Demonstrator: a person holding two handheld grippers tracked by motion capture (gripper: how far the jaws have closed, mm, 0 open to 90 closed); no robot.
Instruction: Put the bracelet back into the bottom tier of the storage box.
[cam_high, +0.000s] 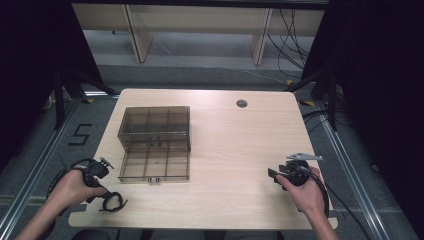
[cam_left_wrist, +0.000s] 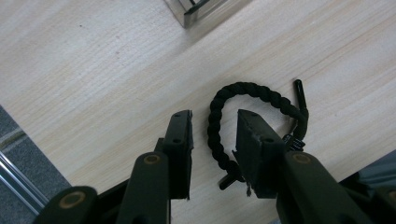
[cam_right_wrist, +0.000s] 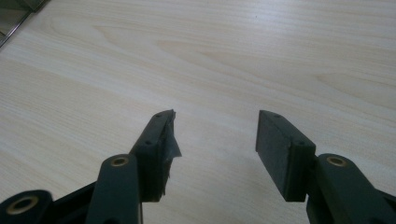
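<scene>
A black braided cord bracelet (cam_high: 113, 202) lies as a loop on the wooden table (cam_high: 235, 150), close to its front left corner. My left gripper (cam_high: 101, 191) hovers right over it. In the left gripper view one side of the bracelet (cam_left_wrist: 243, 91) runs down between the jaws of the left gripper (cam_left_wrist: 215, 122); the pads stand apart from the cord, so it is open. My right gripper (cam_high: 272, 175) rests at the front right of the table, held by a hand. Seen from its own camera, the right gripper (cam_right_wrist: 215, 116) is open over bare wood with nothing between its pads.
A clear brown compartment box (cam_high: 155, 145) with its lid swung open sits left of the table's middle, just beyond the left hand. Its corner (cam_left_wrist: 191, 11) shows above the bracelet. A round cable hole (cam_high: 242, 103) is at the back. The table edge lies close to the bracelet.
</scene>
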